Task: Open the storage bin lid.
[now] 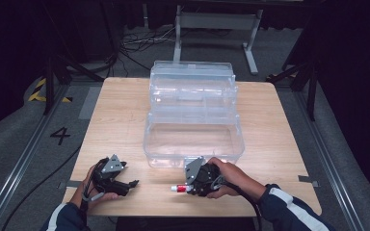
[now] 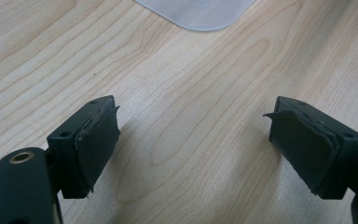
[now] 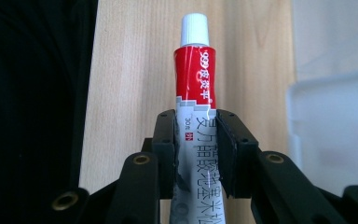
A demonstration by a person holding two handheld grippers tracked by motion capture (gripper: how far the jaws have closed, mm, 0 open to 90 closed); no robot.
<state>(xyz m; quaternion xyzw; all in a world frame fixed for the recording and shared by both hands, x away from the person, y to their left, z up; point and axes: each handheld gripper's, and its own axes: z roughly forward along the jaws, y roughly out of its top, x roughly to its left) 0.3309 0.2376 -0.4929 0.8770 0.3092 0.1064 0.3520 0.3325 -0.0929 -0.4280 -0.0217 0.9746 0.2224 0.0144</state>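
Right gripper view shows my fingers (image 3: 196, 154) clamped on the tube (image 3: 195, 84); I'd lift it level into the open box (image 1: 192, 139), left fingers (image 2: 193, 149) idle, spread wide.

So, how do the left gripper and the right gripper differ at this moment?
The left gripper has its jaws wide apart with bare wood between them; the right gripper is closed on a red and white tube. The left gripper points toward the table's right side, the right gripper toward its left. Both are hand-held at the near edge of the table.

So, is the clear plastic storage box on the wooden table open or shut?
Open. The clear plastic storage box has its lid swung back behind it, and its base looks empty.
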